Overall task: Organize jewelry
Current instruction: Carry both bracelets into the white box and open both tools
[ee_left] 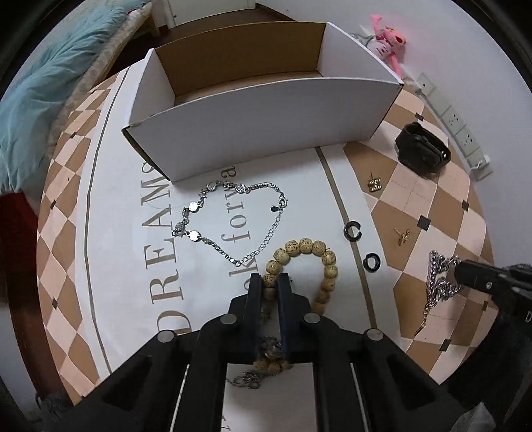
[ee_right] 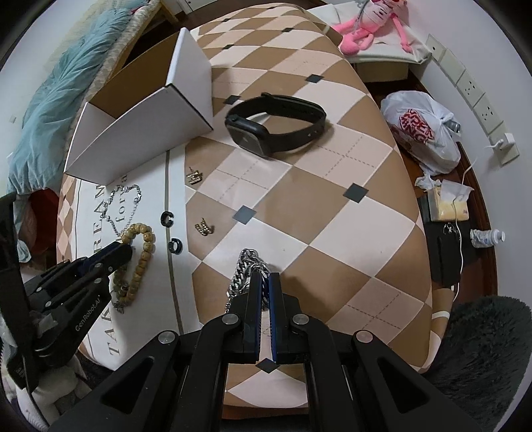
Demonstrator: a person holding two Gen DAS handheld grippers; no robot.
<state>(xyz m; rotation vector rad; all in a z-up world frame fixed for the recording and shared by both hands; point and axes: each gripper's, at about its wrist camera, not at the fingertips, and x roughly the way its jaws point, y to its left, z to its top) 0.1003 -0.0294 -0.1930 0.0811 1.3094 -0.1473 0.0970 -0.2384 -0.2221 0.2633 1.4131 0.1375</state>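
both claws are at the pick-up step. the left claw (ee_left: 270, 277) has its jaws pinched on the wooden bead bracelet (ee_left: 311, 262), gripping the strand near the loop's lower left, with the rest of the loop lying flat on the white printed panel of the worktop (ee_right: 332, 216). the right claw (ee_right: 265, 277) is pressed together on the heavy silver curb chain (ee_right: 244, 269), which is bunched on a brown diamond of the pattern just beside the white panel.

nothing lies in the open white cardboard box (ee_left: 262, 129) yet, as far as its brown inside shows, so the job looks to be near its start. the next move probably calls for lifting each piece clear without snagging its neighbours — the thin silver bracelet (ee_left: 232, 219) lies just beside the beads — then carrying it over the box's near wall and letting go inside. the limp chain will likely dangle and swing.

also waiting on the worktop: two small black ear cuffs (ee_left: 351, 230), two gold stud earrings (ee_left: 375, 183) and a black smartwatch (ee_right: 276, 126) near the box's right end.

the surface is a rounded top in a tan, peach and white diamond pattern with dark little squares. around it — a teal fluffy throw (ee_left: 50, 99) on the left, a pink plush toy (ee_right: 372, 23) at the back, wall sockets (ee_right: 472, 86) and a white shopping bag (ee_right: 422, 129) down on the right.
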